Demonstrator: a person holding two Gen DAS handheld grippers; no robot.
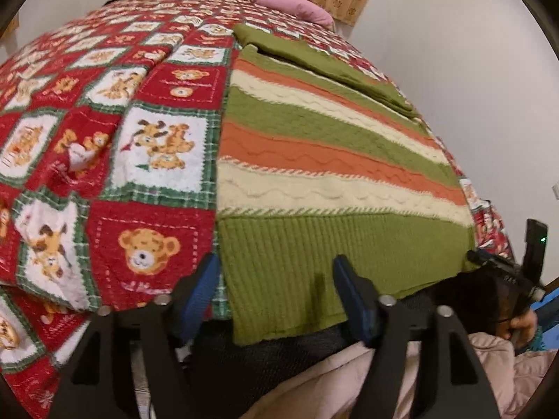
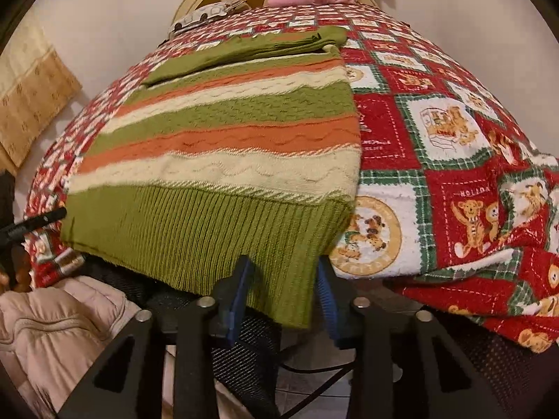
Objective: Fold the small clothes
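— What does your left camera show?

— My left gripper (image 1: 279,293) is spread wide, nothing between its blue pads. The sweater (image 1: 314,160), striped green, orange and cream, lies flat on the blanket (image 1: 104,111) with the teddy bears. Its green ribbed hem hangs over the near edge of the bed, and the hem's left corner sits between my two fingers, though I can't tell whether either pad touches it. A green sleeve (image 1: 314,56) is folded across the far end. A pink pillow (image 1: 297,3) lies at the head of the bed.

— And the right camera?

— My right gripper (image 2: 283,300) is also apart, one finger on each side of the hem's right corner, which droops down between them; the wool looks to be just brushing both pads. The sweater (image 2: 227,132) stretches away from me, sleeve (image 2: 251,49) across the top. A beige puffy jacket (image 2: 59,328) is at lower left.
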